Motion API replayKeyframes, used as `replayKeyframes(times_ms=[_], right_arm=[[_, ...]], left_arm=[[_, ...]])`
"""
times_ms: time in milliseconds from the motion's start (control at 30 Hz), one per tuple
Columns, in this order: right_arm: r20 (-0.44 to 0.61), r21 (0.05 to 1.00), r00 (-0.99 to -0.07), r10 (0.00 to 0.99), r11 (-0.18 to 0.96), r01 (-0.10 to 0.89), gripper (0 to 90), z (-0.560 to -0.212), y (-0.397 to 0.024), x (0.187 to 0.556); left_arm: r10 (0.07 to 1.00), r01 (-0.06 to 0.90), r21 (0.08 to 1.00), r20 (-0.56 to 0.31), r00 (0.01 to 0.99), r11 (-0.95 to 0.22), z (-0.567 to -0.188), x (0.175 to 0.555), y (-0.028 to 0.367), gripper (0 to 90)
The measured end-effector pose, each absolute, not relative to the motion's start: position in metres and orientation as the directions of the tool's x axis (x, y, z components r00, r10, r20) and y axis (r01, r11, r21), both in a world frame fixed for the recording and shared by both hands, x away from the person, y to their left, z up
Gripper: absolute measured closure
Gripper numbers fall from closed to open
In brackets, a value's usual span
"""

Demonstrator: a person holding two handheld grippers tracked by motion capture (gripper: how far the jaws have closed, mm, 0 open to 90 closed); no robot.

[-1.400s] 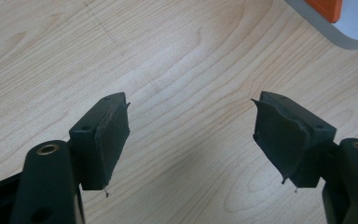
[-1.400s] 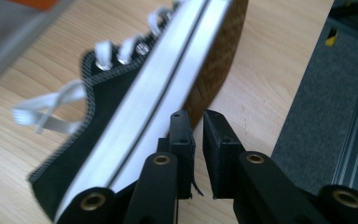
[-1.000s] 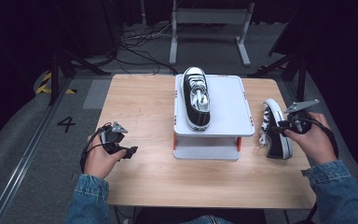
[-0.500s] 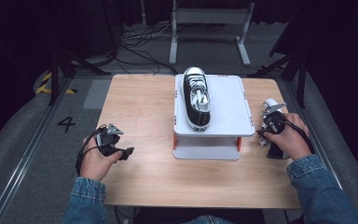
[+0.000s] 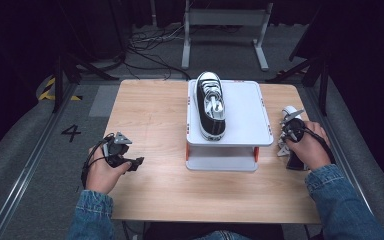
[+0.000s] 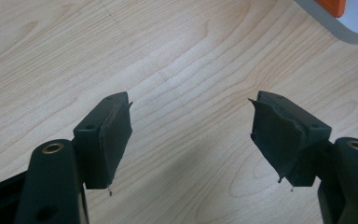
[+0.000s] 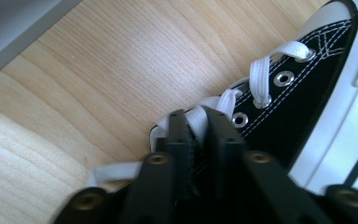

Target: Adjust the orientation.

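Two black jaws of the right gripper [image 7: 198,123] are pressed nearly together on the white tongue and lace at the throat of a black-and-white sneaker [image 7: 307,93], which lies tilted on its side on the wooden table [image 7: 98,79], white rubber sole to the right of the right gripper view and silver eyelets just past the jaw tips. In the high view that gripper [image 5: 289,131] sits at the table's right edge in the person's right hand [image 5: 307,147], and the clamped sneaker [image 5: 283,145] peeks out beside and under the hand, lying on the tabletop just to the right of a white raised platform [image 5: 242,107] with orange supports. A second sneaker [image 5: 210,105] of the same kind stands upright on top of that platform, toe pointing away from the person, laces tucked loosely inside. Over on the other side, the left gripper [image 6: 191,135] has its jaws spread wide with nothing between them, bare wood grain showing through the gap; a corner of the platform's grey base and an orange support show at the upper right of the left gripper view. From above, the left gripper [image 5: 135,162] rests low over the table's near left part, held in the left hand [image 5: 102,170], well apart from the platform, its cable looping around the wrist. Both forearms wear denim sleeves [image 5: 337,200]. A "4" [image 5: 71,132] is marked on the grey floor left of the table.
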State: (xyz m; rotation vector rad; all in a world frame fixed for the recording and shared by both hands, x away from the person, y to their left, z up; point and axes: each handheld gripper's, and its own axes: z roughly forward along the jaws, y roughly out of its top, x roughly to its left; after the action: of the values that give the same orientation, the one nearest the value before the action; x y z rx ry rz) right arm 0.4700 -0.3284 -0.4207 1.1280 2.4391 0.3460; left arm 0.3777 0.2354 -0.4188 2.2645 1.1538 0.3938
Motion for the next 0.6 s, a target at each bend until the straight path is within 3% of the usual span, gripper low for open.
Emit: replayKeyframes(times_ms=[100, 600], right_arm=[[-0.258, 0.420, -0.564, 0.785, 0.616, 0.666, 86.9, -0.417, -0.333, 0.469], [-0.206, 0.580, -0.479, 0.853, 0.501, 0.642, 88.1, -0.378, -0.357, 0.453]], left_arm=[[0.812, 0.647, 0.601, 0.004, 0.584, -0.469, -0.419, 0.378, 0.235, 28.6], [0.805, 0.648, 0.592, 0.003, 0.593, -0.479, -0.422, 0.380, 0.231, 28.6]])
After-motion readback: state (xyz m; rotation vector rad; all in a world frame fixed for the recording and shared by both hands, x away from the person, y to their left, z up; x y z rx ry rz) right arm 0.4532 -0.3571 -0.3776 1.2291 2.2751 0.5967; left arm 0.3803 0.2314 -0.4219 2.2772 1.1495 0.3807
